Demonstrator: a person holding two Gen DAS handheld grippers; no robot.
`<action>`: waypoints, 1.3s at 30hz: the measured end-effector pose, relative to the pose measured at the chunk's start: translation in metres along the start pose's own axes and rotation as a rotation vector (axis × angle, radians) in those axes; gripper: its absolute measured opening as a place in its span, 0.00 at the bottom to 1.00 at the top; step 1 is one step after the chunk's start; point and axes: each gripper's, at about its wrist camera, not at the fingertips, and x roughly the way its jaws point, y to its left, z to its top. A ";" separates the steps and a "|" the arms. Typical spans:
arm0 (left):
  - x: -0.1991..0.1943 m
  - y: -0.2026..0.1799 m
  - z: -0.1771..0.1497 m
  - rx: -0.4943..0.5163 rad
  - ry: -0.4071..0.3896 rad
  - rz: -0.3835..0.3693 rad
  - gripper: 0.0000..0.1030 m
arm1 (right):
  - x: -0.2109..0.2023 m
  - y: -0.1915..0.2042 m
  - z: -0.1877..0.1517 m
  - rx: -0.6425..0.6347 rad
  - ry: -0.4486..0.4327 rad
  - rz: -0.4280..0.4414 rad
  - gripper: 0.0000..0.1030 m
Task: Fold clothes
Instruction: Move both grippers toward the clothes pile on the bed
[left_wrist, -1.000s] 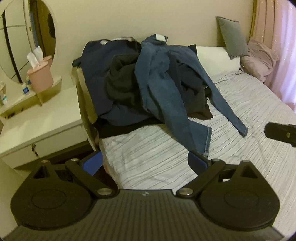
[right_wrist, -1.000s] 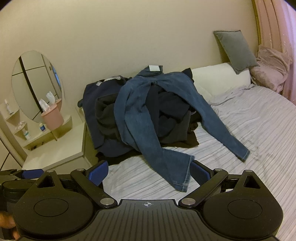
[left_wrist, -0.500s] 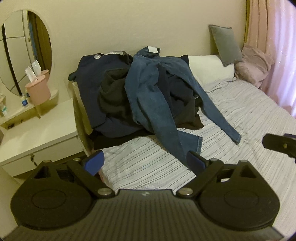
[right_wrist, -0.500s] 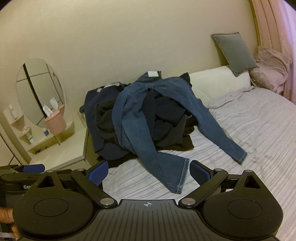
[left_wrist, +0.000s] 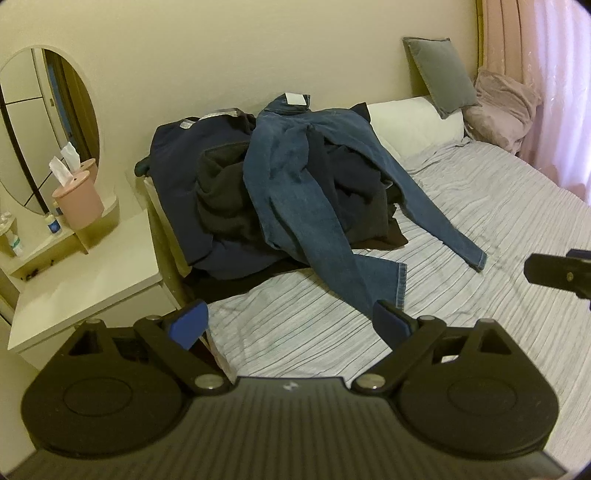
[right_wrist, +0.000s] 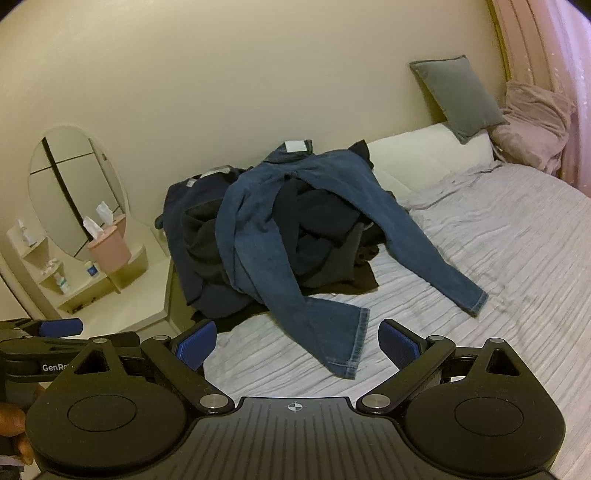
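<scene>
We face a bed (left_wrist: 498, 221) with a striped sheet against a cream wall, a white nightstand (left_wrist: 85, 280) at its left. A pair of jeans (right_wrist: 280, 236) drapes over a heap of dark clothes (left_wrist: 221, 199). Our left gripper (left_wrist: 290, 321) and right gripper (right_wrist: 297, 341) hover near the jeans' hems, jaws spread and holding nothing.

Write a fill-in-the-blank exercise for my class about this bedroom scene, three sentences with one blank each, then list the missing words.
1. The jeans lie on top of a pile of dark clothes on the ____.
2. Both the left gripper and the right gripper are ____ and hold nothing.
3. The pink tissue box stands in front of an oval ____.

Missing words: bed; open; mirror
</scene>
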 end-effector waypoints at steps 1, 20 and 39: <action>0.000 0.001 -0.001 -0.001 0.000 0.004 0.91 | 0.001 0.001 0.002 -0.004 0.003 0.005 0.94; -0.010 0.020 -0.014 0.012 -0.052 0.037 0.91 | 0.016 0.012 0.013 -0.051 0.056 0.030 0.94; 0.000 0.034 -0.015 0.009 -0.079 0.049 0.91 | 0.034 0.008 0.021 -0.083 0.071 0.042 0.94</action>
